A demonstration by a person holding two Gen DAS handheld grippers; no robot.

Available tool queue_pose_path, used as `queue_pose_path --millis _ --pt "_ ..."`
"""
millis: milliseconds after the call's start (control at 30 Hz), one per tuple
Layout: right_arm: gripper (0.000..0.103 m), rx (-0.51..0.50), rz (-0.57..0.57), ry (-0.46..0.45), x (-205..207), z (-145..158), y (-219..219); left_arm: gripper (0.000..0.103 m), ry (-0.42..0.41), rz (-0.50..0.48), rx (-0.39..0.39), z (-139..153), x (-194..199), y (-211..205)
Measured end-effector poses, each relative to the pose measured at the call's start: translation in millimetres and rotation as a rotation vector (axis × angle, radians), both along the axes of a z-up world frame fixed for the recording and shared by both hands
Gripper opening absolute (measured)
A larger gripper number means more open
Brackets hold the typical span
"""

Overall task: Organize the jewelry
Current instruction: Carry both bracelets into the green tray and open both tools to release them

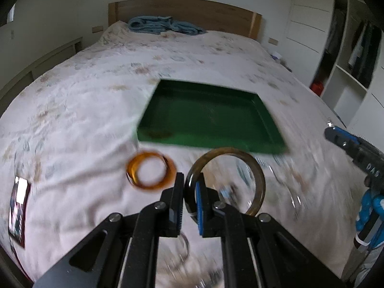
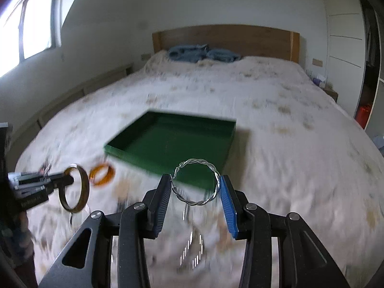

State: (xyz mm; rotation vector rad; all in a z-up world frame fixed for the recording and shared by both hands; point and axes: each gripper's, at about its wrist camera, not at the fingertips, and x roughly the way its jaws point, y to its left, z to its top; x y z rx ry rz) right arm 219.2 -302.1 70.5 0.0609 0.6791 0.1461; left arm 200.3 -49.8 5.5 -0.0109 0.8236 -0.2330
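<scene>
A green tray (image 1: pixel 266 110) lies on the bed, also in the right wrist view (image 2: pixel 124 152). My left gripper (image 1: pixel 189 187) is shut on the rim of a dark brown bangle (image 1: pixel 260 182) and holds it above the bedspread short of the tray; it also shows in the right wrist view (image 2: pixel 84 189). My right gripper (image 2: pixel 195 187) is shut on a twisted silver bangle (image 2: pixel 217 180), gripped across its width, held in the air before the tray's near edge. An orange bangle (image 1: pixel 150 172) lies on the bedspread left of the tray's near corner.
Several blurred silver jewelry pieces (image 2: pixel 192 252) lie on the bedspread below the grippers. A dark phone-like item (image 1: pixel 18 206) lies at the left. Blue folded cloth (image 1: pixel 163 25) sits by the wooden headboard. A wardrobe (image 1: pixel 348 60) stands on the right.
</scene>
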Motion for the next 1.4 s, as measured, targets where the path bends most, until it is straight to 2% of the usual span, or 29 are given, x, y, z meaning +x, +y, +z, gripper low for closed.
queue_pose_path --millis 133,233,400,600,833,967,1100,1267,1400 --pt "0.041 0.018 -0.024 -0.012 47 5 0 0.008 -0.016 0.041 -0.012 8 54 4" --pt "0.041 0.018 -0.029 -0.003 77 -6 2 0.008 -0.01 0.051 -0.006 6 90 1" --pt "0.041 0.024 -0.026 0.038 117 -34 4 0.008 0.017 0.056 0.01 -13 138 -15" --pt "0.041 0.01 0.008 0.104 144 -71 11 0.008 0.093 0.061 0.027 -53 177 -31" --pt "0.041 -0.026 0.043 0.185 158 -103 21 0.009 0.14 0.066 0.089 -85 190 -37" --pt "0.041 -0.058 0.058 0.219 161 -114 28 0.009 0.133 0.066 0.105 -87 189 -39" --pt "0.041 -0.136 0.062 0.233 162 -121 38 0.009 0.124 0.074 0.135 -90 188 -43" --pt "0.041 -0.153 0.063 0.24 161 -121 41 0.011 0.107 0.089 0.166 -91 187 -45" --pt "0.042 -0.138 0.058 0.253 163 -120 38 0.011 0.113 0.096 0.144 -90 187 -39"
